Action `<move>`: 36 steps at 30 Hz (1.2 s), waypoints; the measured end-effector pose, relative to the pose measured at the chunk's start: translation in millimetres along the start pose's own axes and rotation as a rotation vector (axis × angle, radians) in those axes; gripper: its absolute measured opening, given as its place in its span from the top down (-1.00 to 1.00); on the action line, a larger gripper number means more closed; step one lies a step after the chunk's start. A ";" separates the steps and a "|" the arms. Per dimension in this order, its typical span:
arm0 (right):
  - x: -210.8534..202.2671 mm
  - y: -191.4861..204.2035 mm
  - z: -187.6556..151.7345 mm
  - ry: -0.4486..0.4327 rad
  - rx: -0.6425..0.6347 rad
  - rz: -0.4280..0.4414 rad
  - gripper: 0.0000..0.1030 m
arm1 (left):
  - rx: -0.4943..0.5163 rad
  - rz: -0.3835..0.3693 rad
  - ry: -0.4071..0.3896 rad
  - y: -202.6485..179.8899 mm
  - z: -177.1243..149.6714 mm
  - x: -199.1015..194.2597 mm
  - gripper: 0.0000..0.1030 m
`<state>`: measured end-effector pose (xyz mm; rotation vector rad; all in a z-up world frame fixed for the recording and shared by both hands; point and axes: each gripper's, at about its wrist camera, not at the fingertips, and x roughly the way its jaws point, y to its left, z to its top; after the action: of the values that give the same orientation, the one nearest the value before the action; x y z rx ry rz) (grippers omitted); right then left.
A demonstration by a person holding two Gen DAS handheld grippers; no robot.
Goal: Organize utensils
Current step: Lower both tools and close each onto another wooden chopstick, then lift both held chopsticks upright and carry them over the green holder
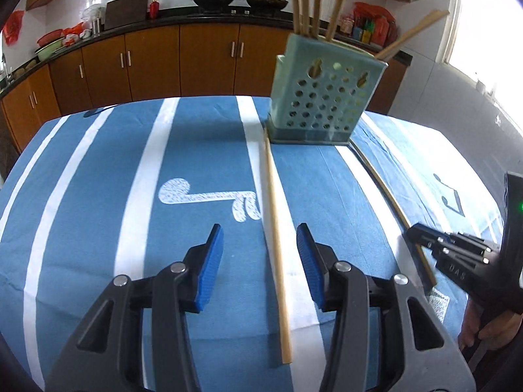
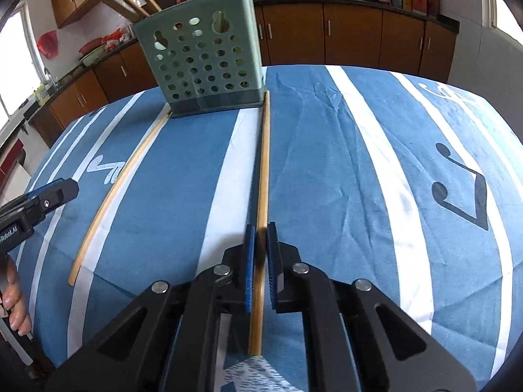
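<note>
**Right jaws pinched on one chopstick, left jaws spread over the other**

Jaws differ between the two hands. On the right gripper (image 2: 261, 238) the blue pads have come together on a chopstick (image 2: 262, 176), which runs between them and away toward the far holder; its near end pokes out under the gripper body. On the left gripper (image 1: 260, 245) the jaws stand partly apart, with the second chopstick (image 1: 276, 238) lying on the cloth between the pads, closer to the right-hand pad and touched by neither as far as the view shows.

Both chopsticks lie on the blue-and-white striped tablecloth (image 1: 98, 196), roughly parallel, each with its far tip against the base of the green perforated holder (image 1: 322, 98). The left one meets the holder's left corner, the right one its right corner. More chopsticks (image 1: 305, 0) stand upright in the holder, a few leaning out to one side.

The holder sits near the table's far edge, with brown kitchen cabinets (image 1: 153, 62) beyond it. To the left of the left chopstick the cloth stretches wide and bare to the table's left edge. To the right of the right chopstick the cloth is likewise bare, printed with dark music notes (image 2: 461, 192). Between the two chopsticks lies a strip of free cloth. From the right wrist view, a hand (image 2: 14, 303) grips the left tool at the near left edge.
</note>
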<state>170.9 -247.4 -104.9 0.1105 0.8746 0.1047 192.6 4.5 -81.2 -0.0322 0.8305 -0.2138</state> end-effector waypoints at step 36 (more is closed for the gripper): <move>9.8 -28.8 16.9 -0.020 0.037 -0.049 0.85 | -0.072 0.158 0.054 46.1 7.8 34.0 0.66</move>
<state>191.5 -275.5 -105.6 0.1241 0.8592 0.0415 228.7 42.3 -105.8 -0.0284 0.8904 -0.0359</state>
